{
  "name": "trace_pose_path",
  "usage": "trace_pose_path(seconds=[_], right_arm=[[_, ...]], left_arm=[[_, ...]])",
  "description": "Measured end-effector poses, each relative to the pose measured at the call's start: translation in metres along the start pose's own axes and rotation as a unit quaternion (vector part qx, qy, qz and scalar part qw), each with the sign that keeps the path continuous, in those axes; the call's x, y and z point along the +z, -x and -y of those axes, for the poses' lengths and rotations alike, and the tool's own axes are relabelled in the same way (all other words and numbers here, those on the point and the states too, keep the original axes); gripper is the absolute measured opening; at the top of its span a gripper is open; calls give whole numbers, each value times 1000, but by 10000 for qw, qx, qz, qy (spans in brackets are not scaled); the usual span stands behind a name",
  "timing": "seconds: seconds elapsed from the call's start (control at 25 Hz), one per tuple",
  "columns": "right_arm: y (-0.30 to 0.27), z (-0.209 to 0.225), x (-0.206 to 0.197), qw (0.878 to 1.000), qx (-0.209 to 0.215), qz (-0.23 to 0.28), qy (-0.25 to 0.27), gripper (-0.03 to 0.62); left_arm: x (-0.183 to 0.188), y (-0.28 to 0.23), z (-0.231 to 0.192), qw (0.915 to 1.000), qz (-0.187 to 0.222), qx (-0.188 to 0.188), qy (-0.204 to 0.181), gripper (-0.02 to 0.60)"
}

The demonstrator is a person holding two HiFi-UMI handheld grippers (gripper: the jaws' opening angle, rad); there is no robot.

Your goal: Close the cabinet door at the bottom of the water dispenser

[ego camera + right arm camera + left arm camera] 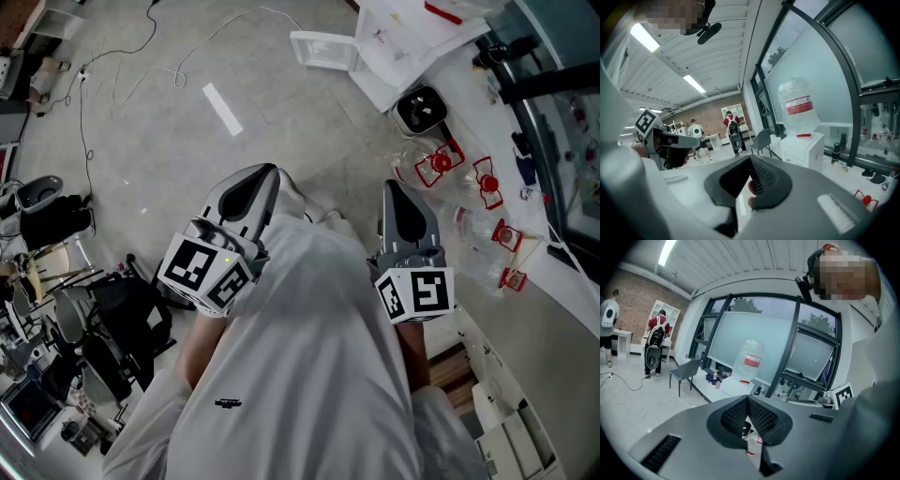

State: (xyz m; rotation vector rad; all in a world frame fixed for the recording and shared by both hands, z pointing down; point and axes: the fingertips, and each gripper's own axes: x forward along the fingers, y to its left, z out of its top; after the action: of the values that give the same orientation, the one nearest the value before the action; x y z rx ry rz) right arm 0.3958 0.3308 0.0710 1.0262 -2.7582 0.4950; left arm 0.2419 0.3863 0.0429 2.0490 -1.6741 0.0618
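Both grippers are empty, the fingers of the left gripper [748,400] and of the right gripper [751,163] pressed together. The water dispenser [802,149], an upright white box with a water bottle [798,105] on top, stands well apart beyond the fingers. It is straight ahead of the left ones and ahead and to the right of the right ones, where it looks larger, so the right hand is probably nearer. Its bottom cabinet door is hidden below the fingers in both gripper views, so the coming move likely goes forward and down.

Nothing can be read. The red label [798,106] on the bottle [793,91] is too small, and the cubes [208,272] bear only black-and-white square markers.
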Motion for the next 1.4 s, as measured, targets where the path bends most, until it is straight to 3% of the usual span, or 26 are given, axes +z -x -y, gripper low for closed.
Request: trace_pose_path(seconds=[0.28, 0.44, 0.64, 1.04, 1.4], right_arm=[[20, -27, 8, 9996, 103, 146, 240, 11], [15, -43, 1, 9994, 112, 97, 313, 10], [-6, -71, -1, 9997, 70, 152, 150, 11], [-76, -119, 19, 9993, -82, 277, 226, 11], [-146, -133, 4, 9997, -34, -83, -220, 11]], left_arm=[[-4, 19, 26, 9997, 84, -209, -45, 2], [-11, 32, 18, 9995, 128, -285, 85, 2], [-11, 50, -14, 9992, 119, -337, 179, 2], [25, 84, -108, 9981, 448, -283, 299, 2], [39, 77, -179, 9977, 429, -81, 523, 2]])
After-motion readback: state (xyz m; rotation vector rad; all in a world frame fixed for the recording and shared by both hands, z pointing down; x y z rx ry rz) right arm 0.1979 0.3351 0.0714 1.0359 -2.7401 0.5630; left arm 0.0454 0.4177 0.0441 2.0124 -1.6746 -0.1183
